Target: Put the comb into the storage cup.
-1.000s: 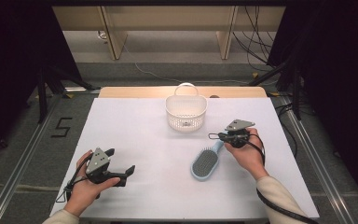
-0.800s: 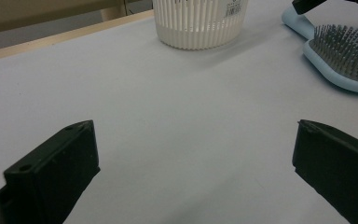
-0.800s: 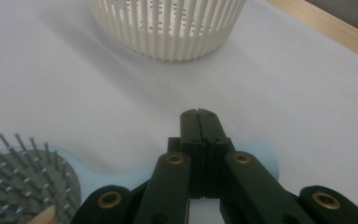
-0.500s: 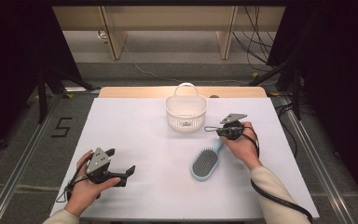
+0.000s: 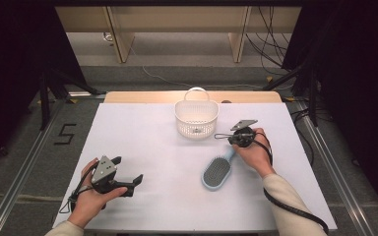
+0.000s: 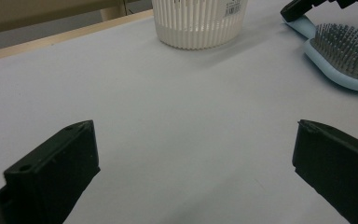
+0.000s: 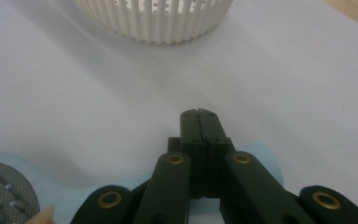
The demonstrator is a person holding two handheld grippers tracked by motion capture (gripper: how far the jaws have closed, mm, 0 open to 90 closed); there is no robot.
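Note:
A light-blue hairbrush [image 5: 216, 172] lies bristles up on the white table sheet [image 5: 147, 137], right of centre. Its handle points up-right, toward my right hand. My right gripper [image 5: 225, 136] hovers over the handle end [image 7: 261, 158] with its jaws pressed together and nothing between them, pointing at the white slatted basket [image 5: 197, 118]. In the right gripper view its jaw tips [image 7: 199, 114] meet above the blue handle. My left gripper [image 5: 128, 169] rests at the lower left, jaws wide apart [image 6: 193, 140] over bare sheet. It faces the basket [image 6: 198, 23] and the brush head [image 6: 349, 56].
The basket [image 7: 154, 18] stands at the back centre of the sheet, near the wooden table edge [image 5: 142, 96]. A black cable [image 5: 295, 211] trails from the right gripper along the forearm. Dark stands and floor rails flank the table.
My right gripper has shifted a little left, toward the basket, with its jaws still shut. The left gripper and the brush have stayed in place.

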